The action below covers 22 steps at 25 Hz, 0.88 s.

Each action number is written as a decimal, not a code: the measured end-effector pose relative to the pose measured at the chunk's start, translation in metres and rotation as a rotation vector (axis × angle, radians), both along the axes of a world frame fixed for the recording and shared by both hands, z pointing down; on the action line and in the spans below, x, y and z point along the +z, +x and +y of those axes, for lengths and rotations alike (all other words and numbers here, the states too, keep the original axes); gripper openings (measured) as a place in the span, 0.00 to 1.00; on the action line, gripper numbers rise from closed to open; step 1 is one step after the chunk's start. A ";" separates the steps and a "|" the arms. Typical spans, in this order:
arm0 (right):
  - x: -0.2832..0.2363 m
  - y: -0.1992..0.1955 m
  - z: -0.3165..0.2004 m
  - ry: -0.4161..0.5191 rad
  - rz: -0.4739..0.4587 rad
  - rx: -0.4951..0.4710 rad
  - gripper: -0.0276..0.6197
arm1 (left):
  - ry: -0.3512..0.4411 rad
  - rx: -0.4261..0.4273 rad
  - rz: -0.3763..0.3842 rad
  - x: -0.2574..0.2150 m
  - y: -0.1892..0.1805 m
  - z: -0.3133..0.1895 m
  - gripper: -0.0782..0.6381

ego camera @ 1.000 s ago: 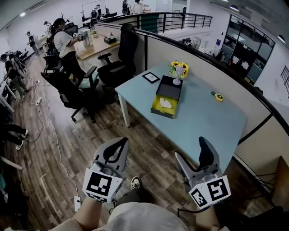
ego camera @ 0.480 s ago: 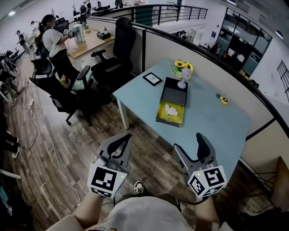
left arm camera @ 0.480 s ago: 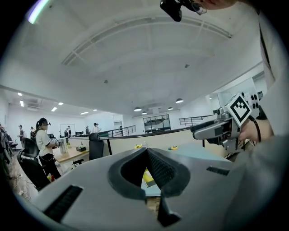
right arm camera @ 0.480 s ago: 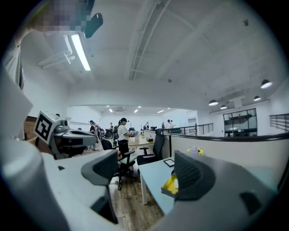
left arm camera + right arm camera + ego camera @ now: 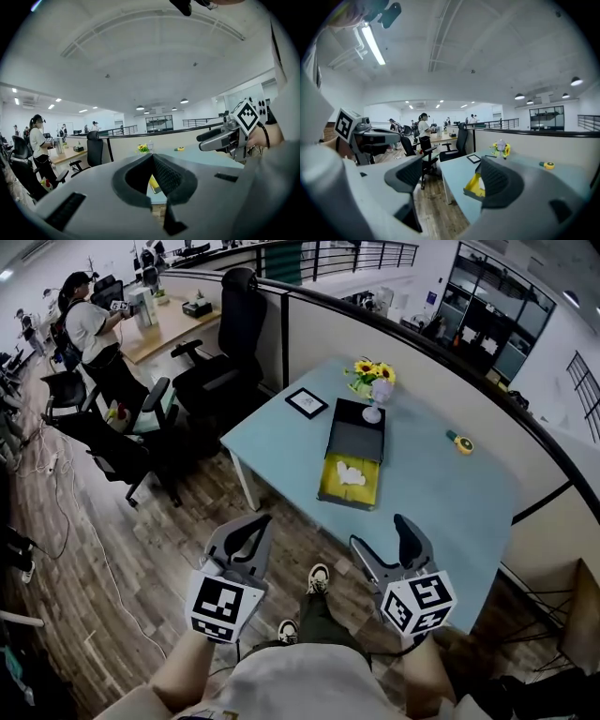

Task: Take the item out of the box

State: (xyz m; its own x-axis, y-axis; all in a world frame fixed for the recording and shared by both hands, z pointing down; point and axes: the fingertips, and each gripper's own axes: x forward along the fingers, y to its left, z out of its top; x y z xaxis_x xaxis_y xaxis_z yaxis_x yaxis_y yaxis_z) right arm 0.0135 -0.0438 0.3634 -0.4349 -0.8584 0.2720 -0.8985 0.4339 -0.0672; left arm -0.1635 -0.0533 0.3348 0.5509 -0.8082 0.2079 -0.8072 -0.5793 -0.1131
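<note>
An open box with a yellow inside and a black lid folded back lies on the light blue table. A white item rests in its yellow tray. Both grippers hang in the air over the wooden floor, short of the table's near edge. My left gripper has its pads pressed together with nothing between them, as the left gripper view confirms. My right gripper stands open and empty. The box shows as a yellow edge past the right finger, and as a sliver beyond the left jaws.
On the table stand a small picture frame, a vase of sunflowers and a yellow tape measure. Black office chairs stand left of the table, a person beyond them. A partition wall backs the table.
The view has moved closer to the table, so the box sits nearer. Both grippers keep their pose, the right one drifting slightly left. A foot has stepped forward between them.
</note>
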 end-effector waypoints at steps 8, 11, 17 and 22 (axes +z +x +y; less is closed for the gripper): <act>0.046 0.019 -0.091 -0.094 0.002 0.017 0.65 | -0.043 0.003 -0.042 0.021 0.014 -0.086 0.12; 0.060 0.020 -0.130 -0.113 0.048 -0.006 0.65 | -0.062 -0.001 -0.044 0.027 0.020 -0.123 0.12; 0.098 0.037 -0.202 -0.195 0.091 -0.043 0.65 | -0.139 -0.017 -0.083 0.058 0.041 -0.194 0.12; 0.144 0.052 -0.251 -0.290 0.080 -0.058 0.65 | -0.187 -0.018 -0.123 0.086 0.059 -0.249 0.12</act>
